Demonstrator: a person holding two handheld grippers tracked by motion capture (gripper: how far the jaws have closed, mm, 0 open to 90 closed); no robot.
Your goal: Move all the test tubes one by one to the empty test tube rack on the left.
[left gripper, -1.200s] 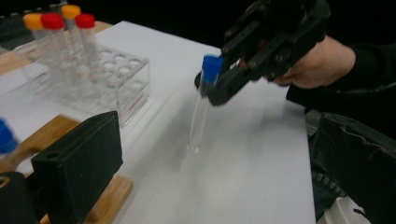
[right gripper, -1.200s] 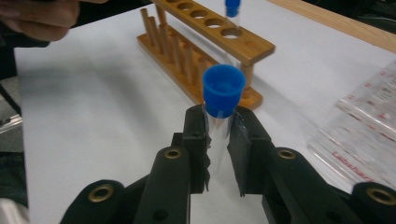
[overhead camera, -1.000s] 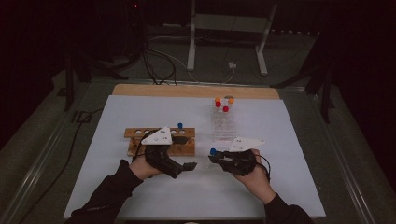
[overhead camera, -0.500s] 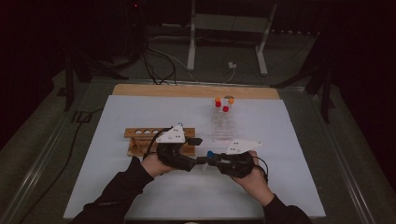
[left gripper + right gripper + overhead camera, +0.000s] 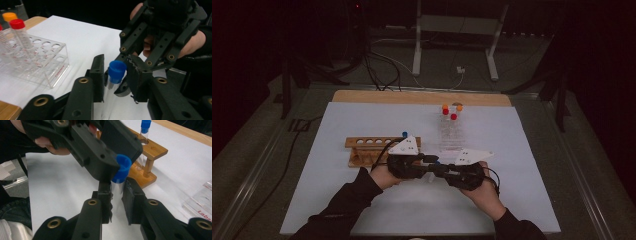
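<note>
Over the front middle of the white-covered table [image 5: 362, 210], the two grippers meet nose to nose around one clear test tube [image 5: 117, 188] with a blue cap [image 5: 116, 71]. The right gripper [image 5: 117, 195] pinches the tube's glass body just below the cap, its fingers [image 5: 132, 201] pressed against both sides. The left gripper [image 5: 113, 75] comes from the opposite side with the blue cap between its fingers; its jaws have just been closing, and in the right gripper view its fingers [image 5: 100, 162] sit against the cap. In the high view the left gripper [image 5: 428, 161] and the right gripper [image 5: 438, 171] join just in front of the wooden test tube rack [image 5: 369, 150], which holds another blue-capped tube [image 5: 144, 135] upright in one of its holes. Farther back and to the right stands a clear plastic rack [image 5: 47, 65] with red-capped tubes [image 5: 21, 37] and an orange-capped one [image 5: 9, 17]. The person's hands grip both tools from the near edge of the table.
</note>
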